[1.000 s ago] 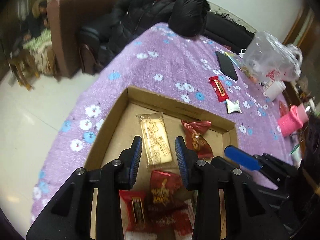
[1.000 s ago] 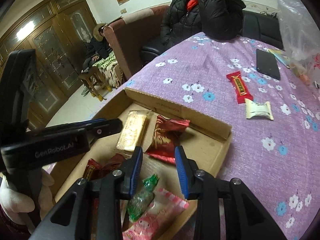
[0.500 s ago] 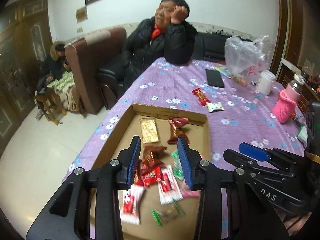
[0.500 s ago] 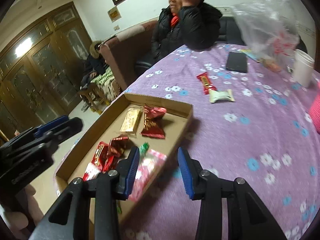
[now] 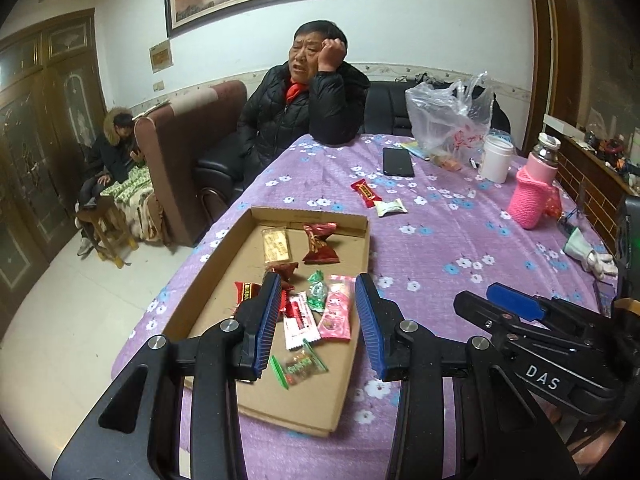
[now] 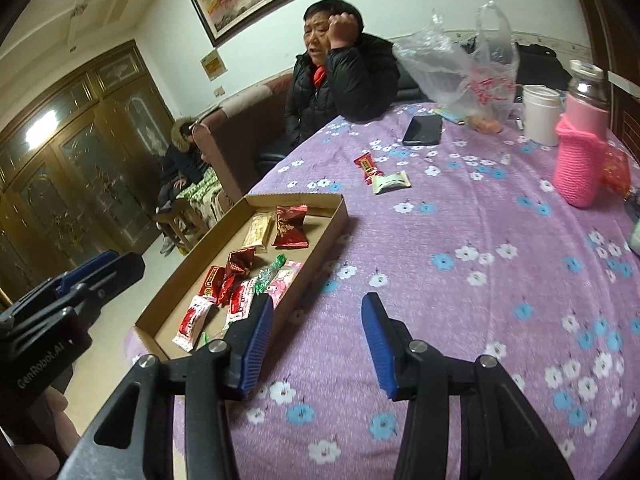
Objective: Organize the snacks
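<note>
A shallow cardboard tray (image 5: 304, 213) lies on the purple flowered cloth and holds several snacks: a gold bar (image 5: 276, 245), a dark red pouch (image 5: 320, 242), a green candy (image 5: 316, 290), a pink wrapper (image 5: 335, 312) and red-and-white packets (image 5: 298, 322). Out on the cloth beyond the tray lie a red bar (image 5: 365, 192) and a white packet (image 5: 391, 207). My left gripper (image 5: 317, 280) hovers open above the tray's near half, holding nothing. My right gripper (image 6: 317, 300) hangs over the cloth just right of the tray (image 6: 320, 236), its jaws opening with nothing between them.
A seated person (image 5: 316, 108) leans an elbow on the table's far edge. A black phone (image 5: 397, 162), plastic bag (image 5: 448, 120), white cup (image 5: 496, 158) and pink-sleeved bottle (image 5: 534, 196) stand at the back right. The table's left edge drops to the floor.
Both grippers have drawn back and upward from the tray, so more of the table shows. The right jaws stand wider than before. The snacks in the tray have not moved.
</note>
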Demonstrator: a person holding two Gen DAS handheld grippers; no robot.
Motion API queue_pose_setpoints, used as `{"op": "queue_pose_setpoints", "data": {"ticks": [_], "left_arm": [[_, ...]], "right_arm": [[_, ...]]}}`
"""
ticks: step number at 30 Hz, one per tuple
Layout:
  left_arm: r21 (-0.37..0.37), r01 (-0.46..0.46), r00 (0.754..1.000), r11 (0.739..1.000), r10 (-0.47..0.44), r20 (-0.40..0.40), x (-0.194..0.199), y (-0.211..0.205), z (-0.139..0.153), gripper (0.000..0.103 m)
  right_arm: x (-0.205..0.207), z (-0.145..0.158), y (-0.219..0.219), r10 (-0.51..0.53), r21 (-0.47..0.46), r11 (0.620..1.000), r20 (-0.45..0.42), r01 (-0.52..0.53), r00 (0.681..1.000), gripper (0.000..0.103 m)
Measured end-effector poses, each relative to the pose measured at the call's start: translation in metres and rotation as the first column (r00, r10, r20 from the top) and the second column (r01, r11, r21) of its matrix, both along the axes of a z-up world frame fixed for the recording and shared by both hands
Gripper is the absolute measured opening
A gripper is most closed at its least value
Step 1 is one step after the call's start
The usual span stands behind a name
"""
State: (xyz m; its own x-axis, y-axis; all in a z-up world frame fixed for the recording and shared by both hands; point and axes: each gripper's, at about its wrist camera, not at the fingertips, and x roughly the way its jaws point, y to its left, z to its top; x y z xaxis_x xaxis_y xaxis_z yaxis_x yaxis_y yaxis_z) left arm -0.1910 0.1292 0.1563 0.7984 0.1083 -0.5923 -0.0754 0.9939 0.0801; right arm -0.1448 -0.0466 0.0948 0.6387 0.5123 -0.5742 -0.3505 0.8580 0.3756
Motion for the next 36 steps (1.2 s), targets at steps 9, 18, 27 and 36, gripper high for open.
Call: {"op": "queue_pose_setpoints", "data": {"ticks": [9,18,27,36], "left_arm": [[0.017,0.022,0.999,1.000,-0.022,0.026,-0.022,-0.015,0.009,0.038],[0.030,0.033,0.999,0.999,-0.034,0.032,-0.034,-0.021,0.012,0.038],[0.031,0.031,0.999,0.999,-0.032,0.029,-0.035,-0.023,0.010,0.038],[0.026,0.049,0.999,0.998,-0.048,-0.009,-0.024,-0.023,0.002,0.038]], "right_arm": [[-0.026,0.015,-0.021,-0.037,0.025,0.999,0.044,0.036,0.998,0.055],[-0.035,0.019,-0.024,-0.039,0.027,0.999,0.063,0.038,0.997,0.055],[-0.036,0.019,-0.029,-0.050,0.037,0.998,0.067,0.048,0.996,0.055],[-0.026,0.011,-0.033,-0.054,0.044,0.998,0.041,0.053,0.998,0.056]]}}
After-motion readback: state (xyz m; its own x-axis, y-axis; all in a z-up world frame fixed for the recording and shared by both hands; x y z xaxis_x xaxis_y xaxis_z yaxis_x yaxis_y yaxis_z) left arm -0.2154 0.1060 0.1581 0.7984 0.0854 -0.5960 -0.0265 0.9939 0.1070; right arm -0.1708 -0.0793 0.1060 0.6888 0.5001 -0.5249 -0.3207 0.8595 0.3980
